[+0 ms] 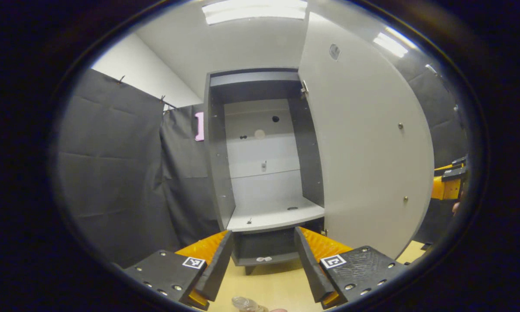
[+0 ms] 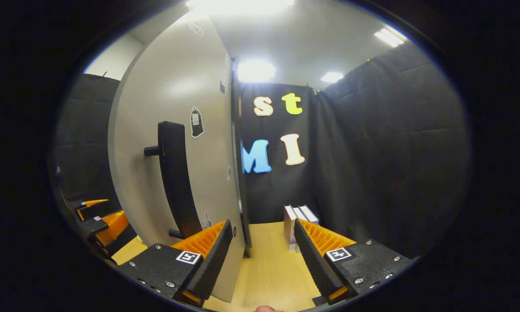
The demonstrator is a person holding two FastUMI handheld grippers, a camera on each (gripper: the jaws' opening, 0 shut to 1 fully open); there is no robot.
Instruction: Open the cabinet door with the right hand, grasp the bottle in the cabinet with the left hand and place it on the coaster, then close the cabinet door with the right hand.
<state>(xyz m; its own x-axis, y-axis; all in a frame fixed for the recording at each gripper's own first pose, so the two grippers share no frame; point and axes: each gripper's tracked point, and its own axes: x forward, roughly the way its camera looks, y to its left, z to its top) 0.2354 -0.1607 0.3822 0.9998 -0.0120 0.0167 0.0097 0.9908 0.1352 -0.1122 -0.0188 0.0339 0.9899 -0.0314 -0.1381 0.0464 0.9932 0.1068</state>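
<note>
The cabinet door (image 1: pixel 364 143) stands wide open, the bottle (image 1: pixel 247 304) sits on the table below the open, empty left gripper (image 1: pixel 263 260). The right gripper (image 2: pixel 263 253), open too, should hook the handle (image 2: pixel 175 177) squarely and swing gently.

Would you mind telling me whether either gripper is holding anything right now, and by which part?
Nothing is held. The left gripper is open with bare fingers before the open cabinet; the right gripper is open beside the door handle, not gripping it.
</note>
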